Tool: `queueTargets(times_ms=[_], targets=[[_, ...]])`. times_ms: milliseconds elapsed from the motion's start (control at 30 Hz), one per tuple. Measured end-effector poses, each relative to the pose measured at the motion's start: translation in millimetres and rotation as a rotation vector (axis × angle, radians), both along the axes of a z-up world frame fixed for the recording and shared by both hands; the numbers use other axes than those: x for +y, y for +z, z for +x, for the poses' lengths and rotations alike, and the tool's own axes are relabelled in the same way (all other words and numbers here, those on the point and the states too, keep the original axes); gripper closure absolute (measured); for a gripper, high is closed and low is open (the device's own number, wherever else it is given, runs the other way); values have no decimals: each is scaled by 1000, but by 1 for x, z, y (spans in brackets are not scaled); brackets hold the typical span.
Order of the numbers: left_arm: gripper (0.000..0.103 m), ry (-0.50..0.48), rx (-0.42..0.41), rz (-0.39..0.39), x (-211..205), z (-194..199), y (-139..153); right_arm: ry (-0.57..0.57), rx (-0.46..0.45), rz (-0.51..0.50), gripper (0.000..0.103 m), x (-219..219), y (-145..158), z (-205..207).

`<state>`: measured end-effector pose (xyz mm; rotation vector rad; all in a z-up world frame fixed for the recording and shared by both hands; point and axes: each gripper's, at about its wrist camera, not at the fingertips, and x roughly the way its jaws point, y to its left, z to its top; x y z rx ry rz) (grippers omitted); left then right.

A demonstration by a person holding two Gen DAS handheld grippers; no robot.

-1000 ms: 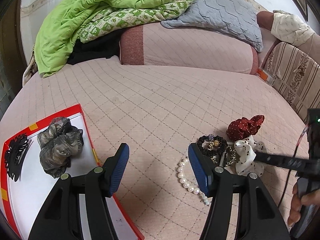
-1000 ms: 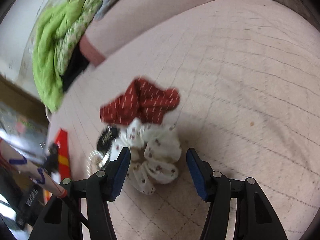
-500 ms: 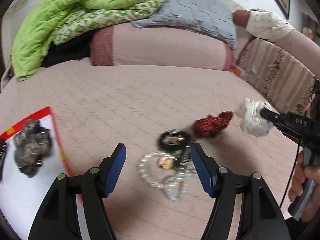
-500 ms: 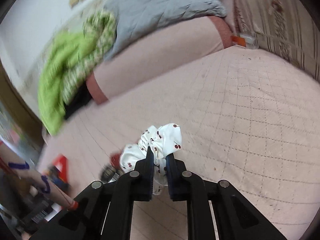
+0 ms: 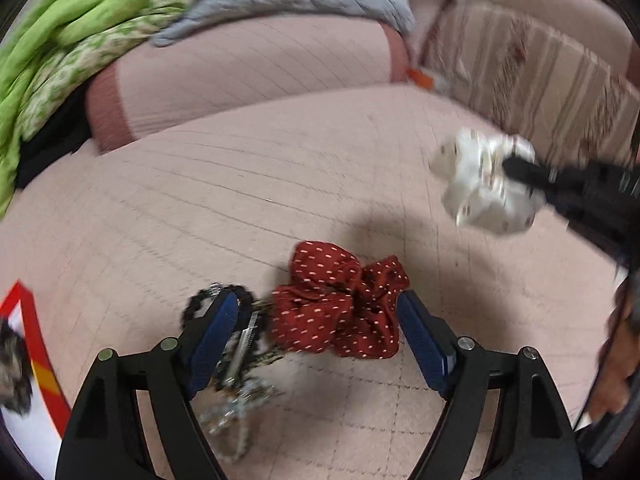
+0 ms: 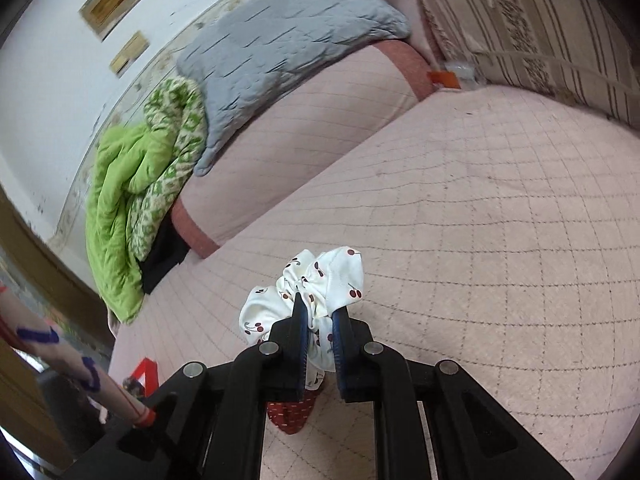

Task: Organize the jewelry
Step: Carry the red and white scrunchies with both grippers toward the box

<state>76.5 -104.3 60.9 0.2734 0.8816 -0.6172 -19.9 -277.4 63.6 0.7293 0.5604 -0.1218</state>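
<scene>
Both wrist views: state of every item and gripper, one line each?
left gripper: open, empty, jaws either side of the red scrunchie.
right gripper: shut on the white cherry scrunchie.
white cherry scrunchie: pinched, lifted off the bed.
red scrunchie: lying on the bed, ungrasped.
black hair tie: on the bed, partly behind the left jaw.
tray: on the bed at far left, holding a dark blurred item.

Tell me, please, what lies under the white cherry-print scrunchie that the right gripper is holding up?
Directly below the white scrunchie, clamped in the right gripper, lies the red dotted scrunchie on the pink quilted bedspread. The gripper's fingers cover most of it, so anything beside it is hidden.
</scene>
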Motion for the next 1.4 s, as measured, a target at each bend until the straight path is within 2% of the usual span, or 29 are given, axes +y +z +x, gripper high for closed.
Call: queueTargets(times_ms=[200,233,267,300,467,600,767,1100,1400], targets=[[23,-7,11,90,-29,6,-25,-39,2,18,91,-14,-1,-2],[32,-6,7,104,-33,5,-30,-44,6,20,91,-17,-1,-3],[50,-6,9,123,-37,5,-35,-51,7,20,91,-19,-2,-3],[58,-7,15,140,-40,4,-41,-56,8,23,91,-22,-2,-4],[79,10,-43,97,-35,-8,-42,-66,11,22,91,-26,-2,-5],[80,40,-56,-16,-12,-16,-20,-54,-2,-11,91,-20,4,-5],[80,91,-103,-76,26,-26,10,-2,-19,-37,91,-1,11,2],[80,214,-149,-95,109,-36,29,156,-69,-101,91,55,20,17],[80,297,-151,-146,159,-30,37,283,-84,-147,91,110,23,33]])
